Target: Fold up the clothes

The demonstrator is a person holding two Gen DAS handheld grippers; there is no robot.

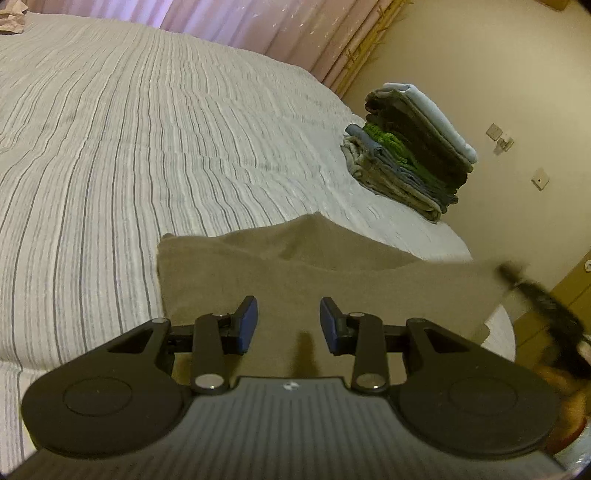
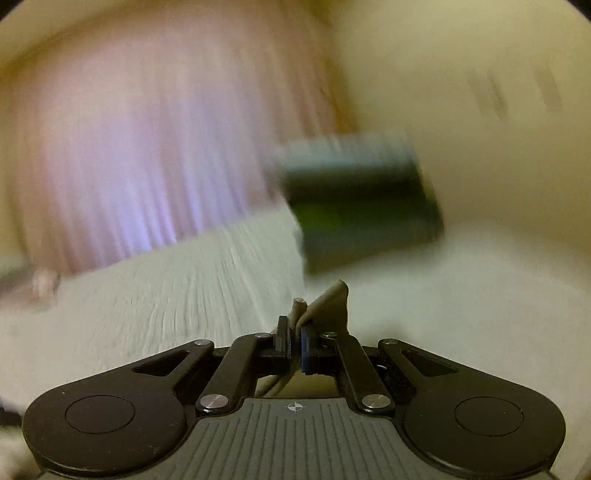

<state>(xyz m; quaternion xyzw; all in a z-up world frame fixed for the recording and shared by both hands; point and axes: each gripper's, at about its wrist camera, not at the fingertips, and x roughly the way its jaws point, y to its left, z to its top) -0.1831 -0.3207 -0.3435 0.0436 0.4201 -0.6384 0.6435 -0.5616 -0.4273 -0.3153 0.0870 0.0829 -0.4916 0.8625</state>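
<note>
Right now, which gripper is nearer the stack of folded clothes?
Right, probably. The right gripper, clamped on the tan cloth, sits just short of the stack; the left gripper hangs open farther back.

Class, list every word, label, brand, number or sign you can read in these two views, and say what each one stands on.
No readable text in either view.
left gripper: a small round mark on its ribbed body, not letters.
right gripper: a crosshair mark on its body, no words.
wall plates: no readable marking.
stack of folded clothes: no labels visible.

Home bedroom. Striped bedspread (image 1: 129, 155) covers bed; pink curtains (image 1: 277, 33) behind it. Folded clothes stack (image 1: 410, 155) at bed's far corner.
</note>
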